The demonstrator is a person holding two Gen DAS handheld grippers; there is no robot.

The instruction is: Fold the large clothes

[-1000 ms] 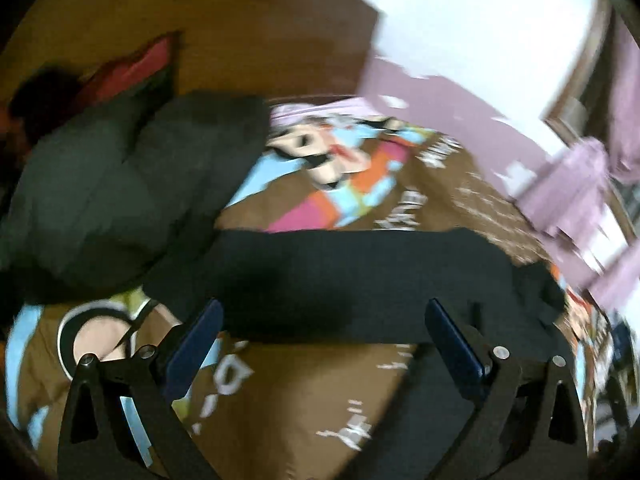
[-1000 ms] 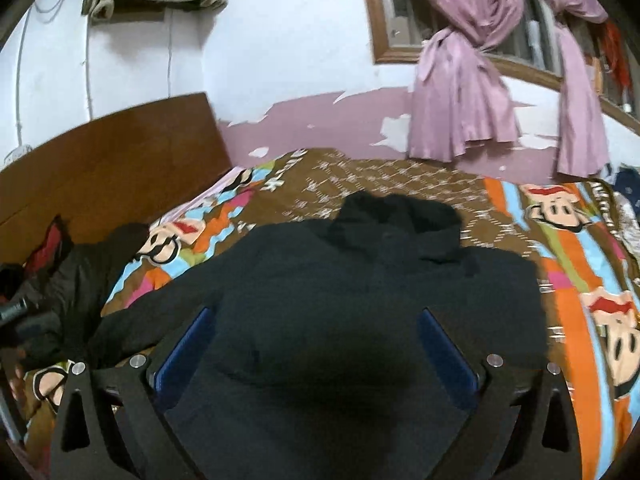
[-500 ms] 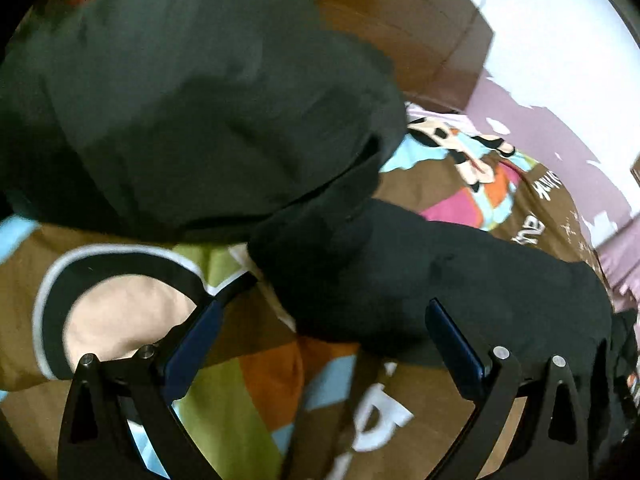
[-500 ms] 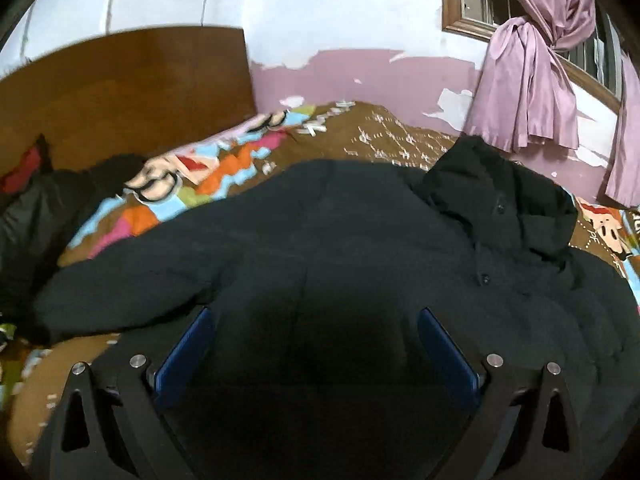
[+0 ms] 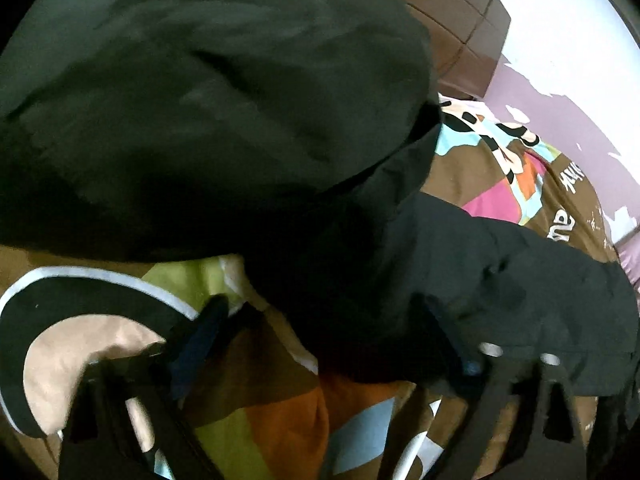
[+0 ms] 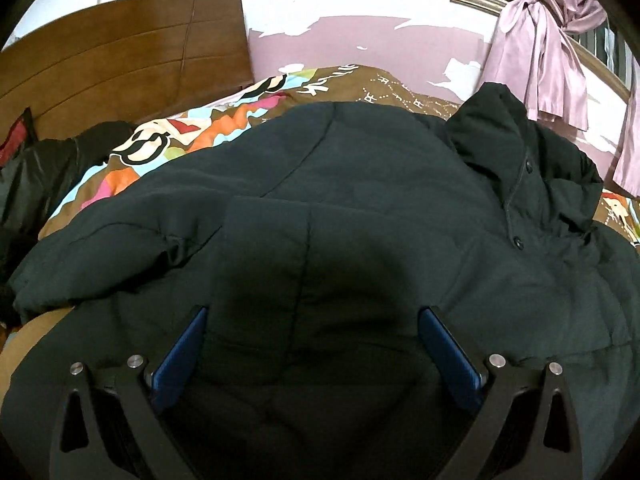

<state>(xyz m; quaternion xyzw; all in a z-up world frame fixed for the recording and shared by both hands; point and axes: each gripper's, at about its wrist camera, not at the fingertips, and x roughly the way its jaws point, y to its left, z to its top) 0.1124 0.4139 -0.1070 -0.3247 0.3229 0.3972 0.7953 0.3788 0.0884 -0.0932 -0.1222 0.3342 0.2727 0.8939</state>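
Note:
A large black hooded jacket (image 6: 360, 208) lies spread on the bed, hood (image 6: 516, 148) at the far right. Its left sleeve (image 5: 460, 272) stretches across the left wrist view, the cuff end lying between my fingers. My left gripper (image 5: 320, 320) is open, low over the sleeve end and the bedspread. My right gripper (image 6: 312, 328) is open, close above the jacket's body, with nothing between its blue pads (image 6: 444, 352).
A dark green-black garment (image 5: 200, 100) is heaped at the left, touching the sleeve end; it also shows in the right wrist view (image 6: 48, 176). The bed has a colourful cartoon bedspread (image 5: 260, 420), a wooden headboard (image 6: 120, 60), a peeling wall and pink curtains (image 6: 548, 52).
Both grippers have dropped closer to the bed. The left one has swung left to the sleeve end by the dark heap. The right one has neared the jacket's body.

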